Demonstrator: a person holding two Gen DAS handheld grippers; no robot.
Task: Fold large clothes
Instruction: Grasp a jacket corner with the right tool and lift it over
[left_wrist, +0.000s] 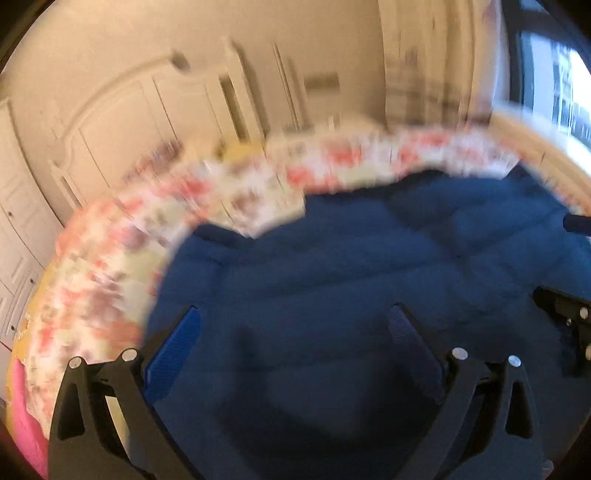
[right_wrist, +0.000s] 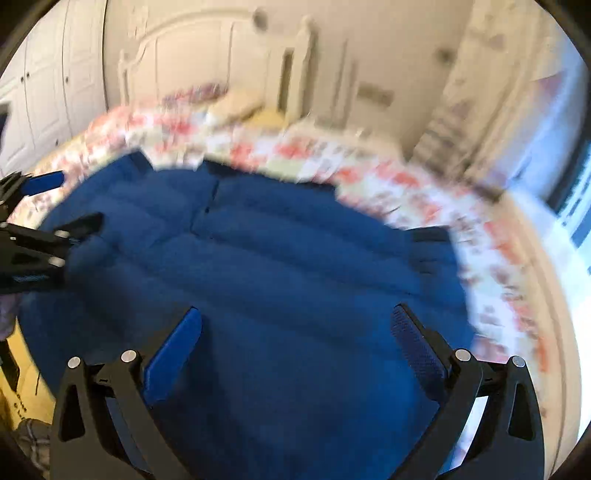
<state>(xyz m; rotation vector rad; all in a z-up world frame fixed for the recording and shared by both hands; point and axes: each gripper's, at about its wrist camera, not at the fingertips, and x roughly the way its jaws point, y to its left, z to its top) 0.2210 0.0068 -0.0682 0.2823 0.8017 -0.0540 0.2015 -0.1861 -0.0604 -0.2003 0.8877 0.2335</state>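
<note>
A large dark blue padded garment (left_wrist: 351, 266) lies spread on a bed with a floral cover (left_wrist: 110, 266). It also fills the right wrist view (right_wrist: 277, 266). My left gripper (left_wrist: 295, 317) is open and empty, hovering over the near part of the garment. My right gripper (right_wrist: 295, 317) is open and empty, also above the garment. The left gripper shows at the left edge of the right wrist view (right_wrist: 55, 206), open. Part of the right gripper shows at the right edge of the left wrist view (left_wrist: 565, 314). Both views are motion-blurred.
A white headboard (right_wrist: 203, 48) and white wardrobe doors (right_wrist: 48, 85) stand behind the bed. A window (left_wrist: 561, 81) is at the right. The floral cover (right_wrist: 406, 184) rings the garment. Yellow and pink cloth (left_wrist: 22, 406) lies at the bed's left edge.
</note>
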